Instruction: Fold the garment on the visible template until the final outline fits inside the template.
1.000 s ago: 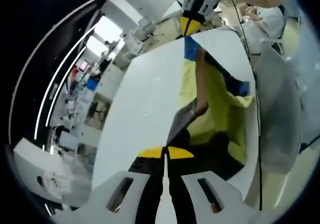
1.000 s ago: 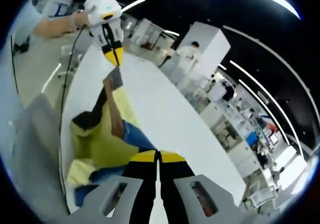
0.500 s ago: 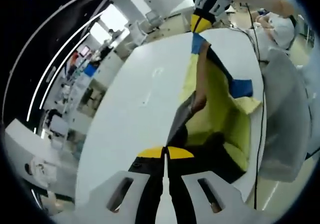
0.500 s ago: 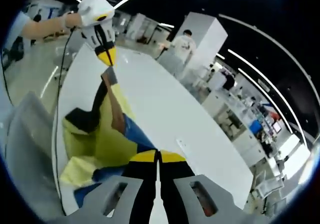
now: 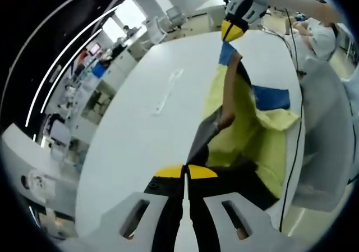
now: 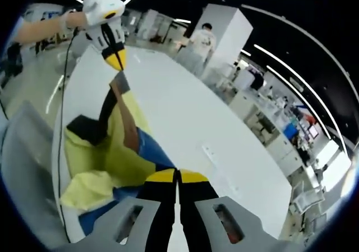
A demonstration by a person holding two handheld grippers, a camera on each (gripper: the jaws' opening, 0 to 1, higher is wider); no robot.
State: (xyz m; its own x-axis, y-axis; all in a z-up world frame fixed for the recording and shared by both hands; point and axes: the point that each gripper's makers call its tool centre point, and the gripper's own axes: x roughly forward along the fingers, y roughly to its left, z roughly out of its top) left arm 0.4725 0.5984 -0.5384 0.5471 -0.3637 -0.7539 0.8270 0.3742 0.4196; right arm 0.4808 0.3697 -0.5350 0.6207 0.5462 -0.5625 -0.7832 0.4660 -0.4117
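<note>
- Left gripper view: the left gripper [image 5: 185, 172] sits at the bottom centre of the frame, its yellow-tipped jaws pressed together on the dark edge of the garment [image 5: 247, 134], a yellow piece with blue, black, grey and brown panels.
- The garment runs from bottom centre up the right half of the frame, stretched over the white table [image 5: 140, 145] and partly lifted off it.
- At the top right of this view, the right gripper [image 5: 231, 34] pinches the blue corner of the garment; a hand [image 5: 291, 2] reaches in behind it.
- A small white strip [image 5: 167, 90] lies on the bare table, upper centre, well apart from the cloth.
- Right gripper view: the right gripper [image 6: 178, 176], bottom centre, is clenched on the blue part of the garment [image 6: 115, 151], which fills the lower left.
- At upper left the left gripper [image 6: 116, 61] grips the grey-and-black end of the cloth.
- A black cable [image 6: 59, 95] trails along the table's left edge.
- A person in a white shirt [image 6: 201, 41] stands beyond the table, top centre.
</note>
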